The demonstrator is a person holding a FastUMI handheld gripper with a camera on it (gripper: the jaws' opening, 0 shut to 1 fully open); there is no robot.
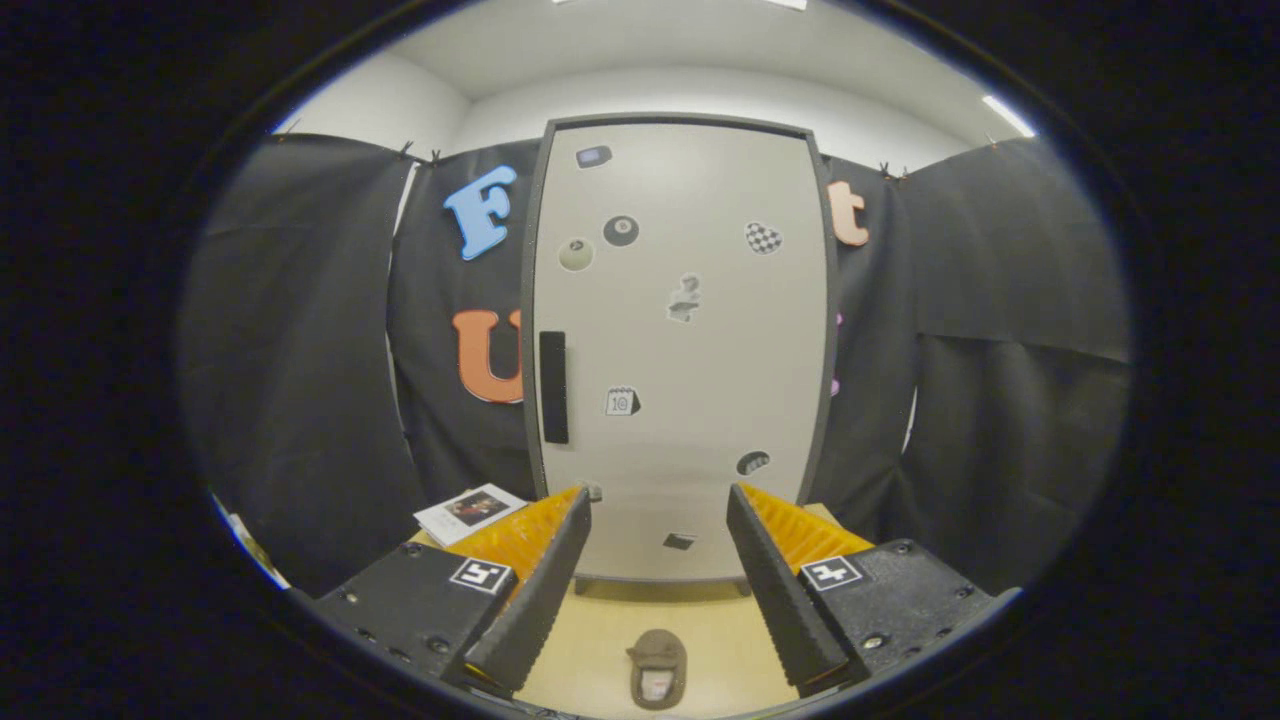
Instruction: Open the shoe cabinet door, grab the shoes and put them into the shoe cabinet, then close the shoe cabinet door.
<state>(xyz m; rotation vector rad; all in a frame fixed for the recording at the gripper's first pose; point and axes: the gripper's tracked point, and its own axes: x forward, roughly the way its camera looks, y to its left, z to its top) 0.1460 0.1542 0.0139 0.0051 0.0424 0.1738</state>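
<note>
Tall pale-grey shoe cabinet [680, 340] at 12 o'clock beyond my fingers, door shut, black vertical handle [553, 387] near its 9 o'clock edge. Small brown slipper-like shoe [657, 668] on the light wooden tabletop [600, 630], between my fingers. My gripper [660, 540] is level, fingers spread wide, holding nothing. White booklet [470, 512] at 10 o'clock.

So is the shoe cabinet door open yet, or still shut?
Shut. The door lies flush in its dark frame, handle untouched at its left edge. The gripper hangs open short of it, the shoe lying between its fingers.
</note>
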